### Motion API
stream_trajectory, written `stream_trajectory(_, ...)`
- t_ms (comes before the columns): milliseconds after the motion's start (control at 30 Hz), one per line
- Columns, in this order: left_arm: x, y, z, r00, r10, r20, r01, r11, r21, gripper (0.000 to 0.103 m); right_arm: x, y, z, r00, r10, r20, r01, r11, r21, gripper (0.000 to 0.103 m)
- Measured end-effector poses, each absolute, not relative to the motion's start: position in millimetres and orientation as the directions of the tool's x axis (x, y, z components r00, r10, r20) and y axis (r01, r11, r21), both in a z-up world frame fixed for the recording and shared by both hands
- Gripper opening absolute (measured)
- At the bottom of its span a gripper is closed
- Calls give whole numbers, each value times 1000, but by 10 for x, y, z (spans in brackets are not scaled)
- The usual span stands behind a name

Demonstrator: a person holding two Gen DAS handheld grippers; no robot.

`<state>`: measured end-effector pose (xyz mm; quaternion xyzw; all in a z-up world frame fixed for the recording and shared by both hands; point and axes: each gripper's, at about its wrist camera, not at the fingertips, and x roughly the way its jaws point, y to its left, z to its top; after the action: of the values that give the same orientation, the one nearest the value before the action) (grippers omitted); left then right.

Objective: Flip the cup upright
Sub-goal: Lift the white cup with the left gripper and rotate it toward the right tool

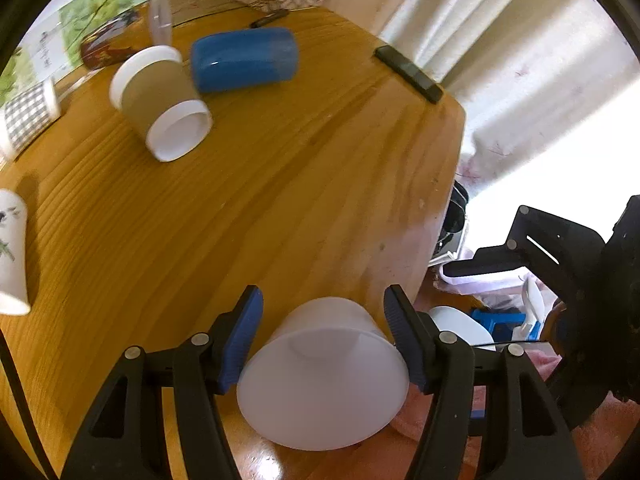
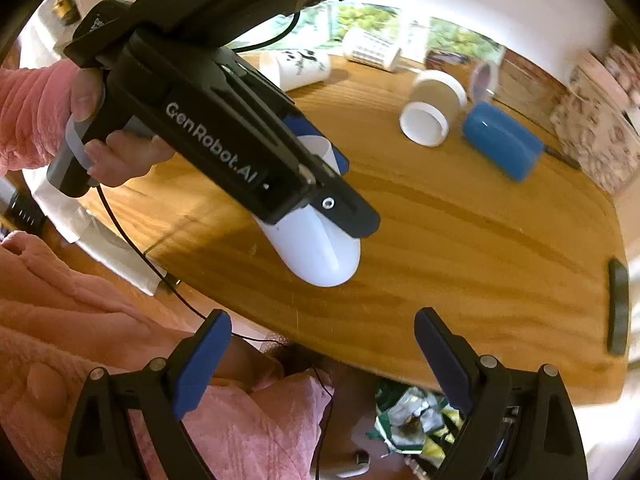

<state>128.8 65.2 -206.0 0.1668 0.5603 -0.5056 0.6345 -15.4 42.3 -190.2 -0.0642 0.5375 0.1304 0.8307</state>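
Note:
A translucent white plastic cup (image 1: 324, 376) sits between the blue pads of my left gripper (image 1: 324, 320), mouth toward the camera and base pointing away over the wooden table (image 1: 300, 184). The pads touch its sides. In the right wrist view the same cup (image 2: 316, 248) hangs tilted under the left gripper body, base low above the table. My right gripper (image 2: 322, 332) is open and empty, off the table's near edge. It shows in the left wrist view at the right (image 1: 480, 268).
A brown-sleeved paper cup (image 1: 160, 100) and a blue cup (image 1: 244, 58) lie on their sides at the far end. A floral white cup (image 1: 12, 252) lies at the left. A dark bar (image 1: 408, 72) rests near the table's edge. Clutter lies on the floor.

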Motion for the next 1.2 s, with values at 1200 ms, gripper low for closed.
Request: stream_trajectory(1200,1478,2213,-1882,368,-347,-863,223,933,-281,80,306,1064,-1982,359,385,-851,-846,520,-122,93)
